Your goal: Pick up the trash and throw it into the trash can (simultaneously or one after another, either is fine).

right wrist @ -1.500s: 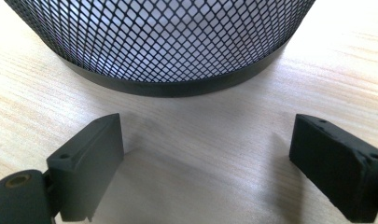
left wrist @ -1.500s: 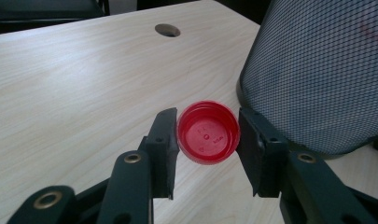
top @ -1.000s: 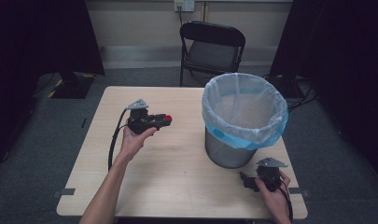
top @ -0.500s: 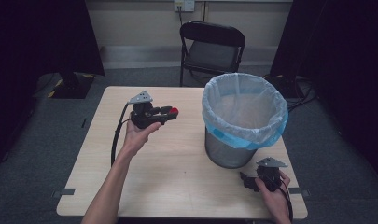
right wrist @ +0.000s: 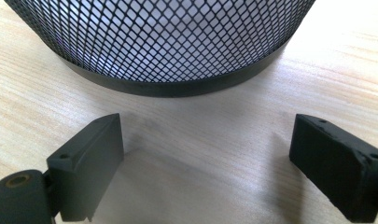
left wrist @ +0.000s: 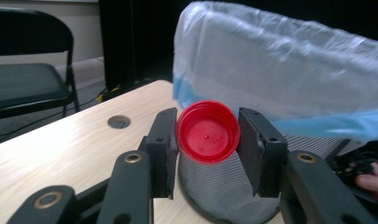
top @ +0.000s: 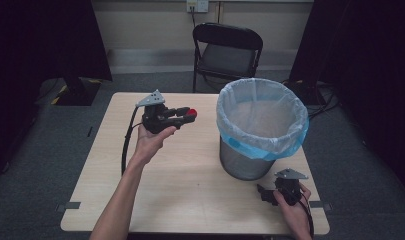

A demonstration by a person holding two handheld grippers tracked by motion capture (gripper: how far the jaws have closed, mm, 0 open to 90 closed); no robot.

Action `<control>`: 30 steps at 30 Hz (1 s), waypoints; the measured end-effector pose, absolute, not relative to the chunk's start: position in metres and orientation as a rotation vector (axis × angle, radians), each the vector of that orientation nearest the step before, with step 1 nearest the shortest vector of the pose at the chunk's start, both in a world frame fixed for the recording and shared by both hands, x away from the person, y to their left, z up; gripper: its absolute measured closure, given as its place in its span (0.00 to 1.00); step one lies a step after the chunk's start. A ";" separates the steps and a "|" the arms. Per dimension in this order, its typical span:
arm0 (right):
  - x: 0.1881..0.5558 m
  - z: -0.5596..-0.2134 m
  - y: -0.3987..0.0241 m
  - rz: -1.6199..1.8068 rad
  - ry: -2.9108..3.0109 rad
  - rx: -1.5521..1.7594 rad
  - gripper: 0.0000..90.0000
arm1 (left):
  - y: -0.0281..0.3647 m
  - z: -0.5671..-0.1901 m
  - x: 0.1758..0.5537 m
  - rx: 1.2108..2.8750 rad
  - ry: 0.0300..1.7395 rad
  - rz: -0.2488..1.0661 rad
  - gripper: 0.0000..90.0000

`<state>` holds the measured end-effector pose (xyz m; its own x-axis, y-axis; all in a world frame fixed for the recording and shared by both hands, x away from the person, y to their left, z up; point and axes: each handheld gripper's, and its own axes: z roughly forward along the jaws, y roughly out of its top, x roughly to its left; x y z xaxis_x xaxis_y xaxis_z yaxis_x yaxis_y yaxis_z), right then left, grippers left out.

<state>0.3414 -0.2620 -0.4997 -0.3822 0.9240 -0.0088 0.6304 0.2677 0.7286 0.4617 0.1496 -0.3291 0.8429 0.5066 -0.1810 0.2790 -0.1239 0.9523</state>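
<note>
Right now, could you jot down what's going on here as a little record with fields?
held thing: red bottle cap, open side toward the camera
holder: left gripper, jaws shut on the cap, raised above the table
other tool: right gripper, jaws open with nothing between them, low at the table's near right corner
container: mesh bin with a clear and blue liner, upright on the table
behind the table: black folding chair

A black folding chair (top: 227, 50) stands beyond the table's (top: 190, 200) far edge; a wall socket (top: 197, 5) sits above it.
</note>
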 end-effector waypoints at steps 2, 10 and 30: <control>0.341 -0.500 -0.262 0.905 2.109 1.402 0.10 | 0.148 -0.324 0.460 1.700 0.601 0.216 0.66; 0.341 -0.500 -0.262 0.904 2.108 1.404 0.10 | 0.141 -0.303 0.456 1.662 0.560 0.219 0.66; 0.341 -0.500 -0.262 0.904 2.108 1.404 0.10 | 0.119 -0.260 0.451 1.636 0.461 0.217 0.66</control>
